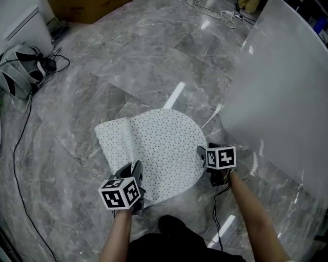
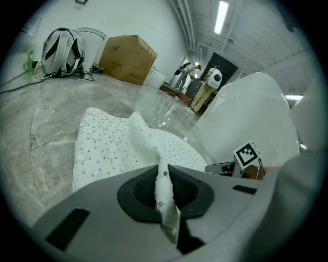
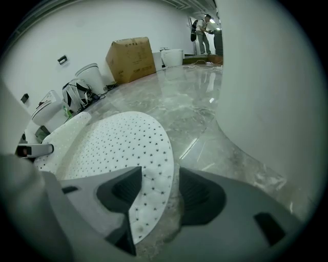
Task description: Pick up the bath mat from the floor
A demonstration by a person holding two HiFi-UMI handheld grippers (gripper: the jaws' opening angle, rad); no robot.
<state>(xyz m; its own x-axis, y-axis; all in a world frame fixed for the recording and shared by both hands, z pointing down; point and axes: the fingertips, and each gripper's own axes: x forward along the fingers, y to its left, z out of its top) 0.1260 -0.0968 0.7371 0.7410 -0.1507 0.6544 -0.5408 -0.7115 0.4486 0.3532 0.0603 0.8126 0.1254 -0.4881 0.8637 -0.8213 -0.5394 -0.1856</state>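
A white bath mat [image 1: 159, 148] with small dark holes lies on the grey marble floor, its left part folded up. My left gripper [image 1: 132, 170] is at the mat's near left edge and is shut on a pinched-up fold of it. That fold [image 2: 164, 179] stands upright between the pads in the left gripper view [image 2: 164, 187]. My right gripper [image 1: 203, 152] is at the mat's right edge. Its jaws stand open in the right gripper view [image 3: 159, 192], with the rim of the mat [image 3: 148, 174] lying between them, against the left pad.
A large white curved wall [image 1: 287, 92] rises close on the right. A backpack [image 1: 20, 71] and black cables [image 1: 20, 133] lie at the far left, a cardboard box [image 1: 87, 7] at the back. People [image 2: 200, 82] stand far off.
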